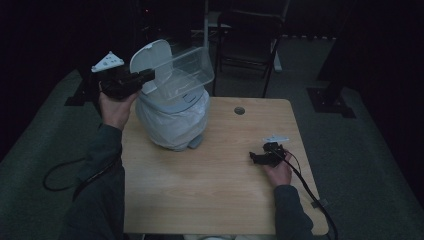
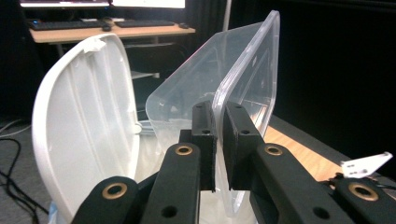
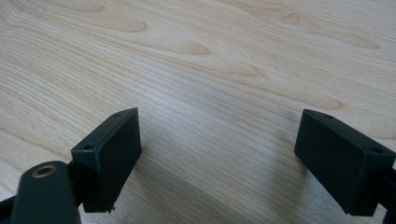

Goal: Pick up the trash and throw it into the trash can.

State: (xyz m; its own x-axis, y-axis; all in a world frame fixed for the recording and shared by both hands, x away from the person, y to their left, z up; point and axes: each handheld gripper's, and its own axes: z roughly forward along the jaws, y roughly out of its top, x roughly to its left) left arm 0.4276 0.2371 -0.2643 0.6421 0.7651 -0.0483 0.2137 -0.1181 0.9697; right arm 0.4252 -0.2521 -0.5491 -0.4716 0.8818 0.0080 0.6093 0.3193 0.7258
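A: Above the table's point(image 1: 215, 190) far left corner, high view: what does the left gripper point(image 1: 145, 76) hold?
B: It pinches a clear container point(image 1: 187, 67), tilted over the bagged bin point(image 1: 172, 120).
A: Left gripper view?
B: Jaws clamp the container's rim point(image 2: 219, 109); its bottom edge is cut off, mouth facing right.
A: Right gripper view?
B: Right gripper point(image 3: 217, 158) spread wide over bare wood.

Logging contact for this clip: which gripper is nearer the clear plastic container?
Left. The left gripper clamps the clear plastic container by its rim; the right gripper rests far off on the table.

High view overhead; gripper views close; all share table point(image 1: 215, 180).
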